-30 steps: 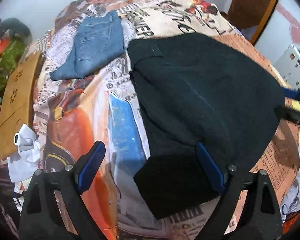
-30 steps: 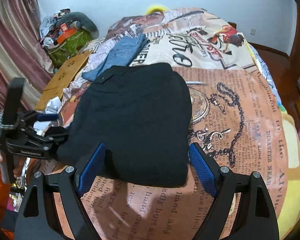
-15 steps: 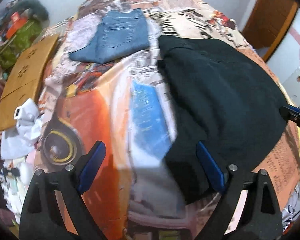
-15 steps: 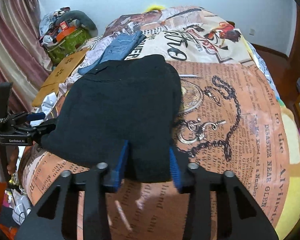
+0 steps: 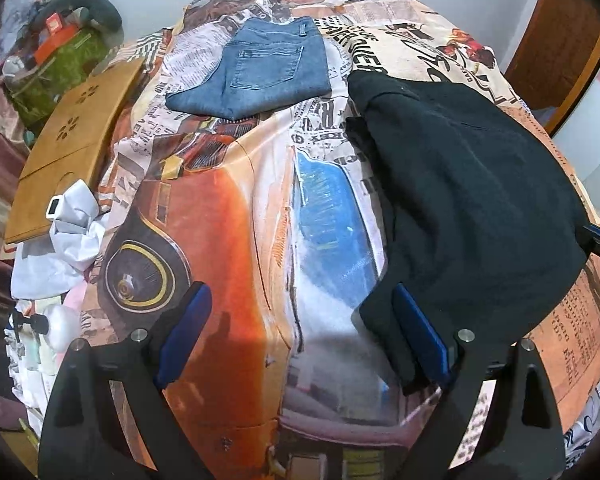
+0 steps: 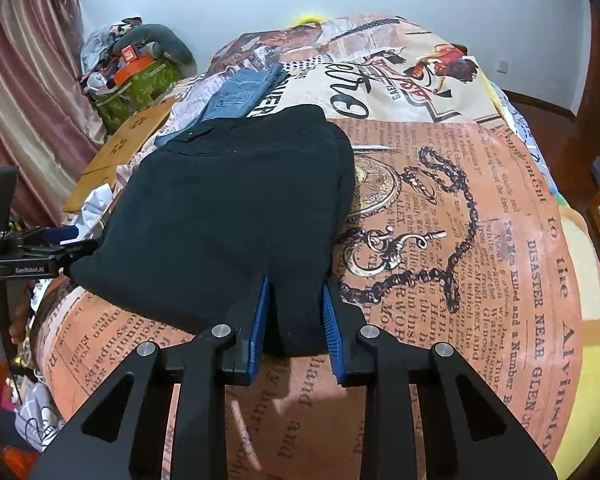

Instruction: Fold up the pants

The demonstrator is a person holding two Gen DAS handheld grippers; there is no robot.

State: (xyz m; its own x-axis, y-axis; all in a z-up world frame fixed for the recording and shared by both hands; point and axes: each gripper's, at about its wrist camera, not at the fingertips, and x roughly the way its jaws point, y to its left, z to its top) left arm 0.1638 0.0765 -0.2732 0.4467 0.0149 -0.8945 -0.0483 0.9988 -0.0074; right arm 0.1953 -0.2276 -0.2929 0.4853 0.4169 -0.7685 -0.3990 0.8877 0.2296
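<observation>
Folded black pants lie on the printed bedspread, also in the right wrist view. My right gripper is shut on the near edge of the black pants, fabric bunched between its blue pads. My left gripper is open and empty; its right pad touches the pants' left corner. It appears in the right wrist view at the pants' left corner.
Folded blue jeans lie farther back on the bed, seen too in the right wrist view. A wooden board and crumpled white cloth sit at the bed's left edge. A green bag stands by the curtain.
My right gripper has closed from wide open onto the pants' near edge. My left gripper has swung left, so the pants now sit at its right.
</observation>
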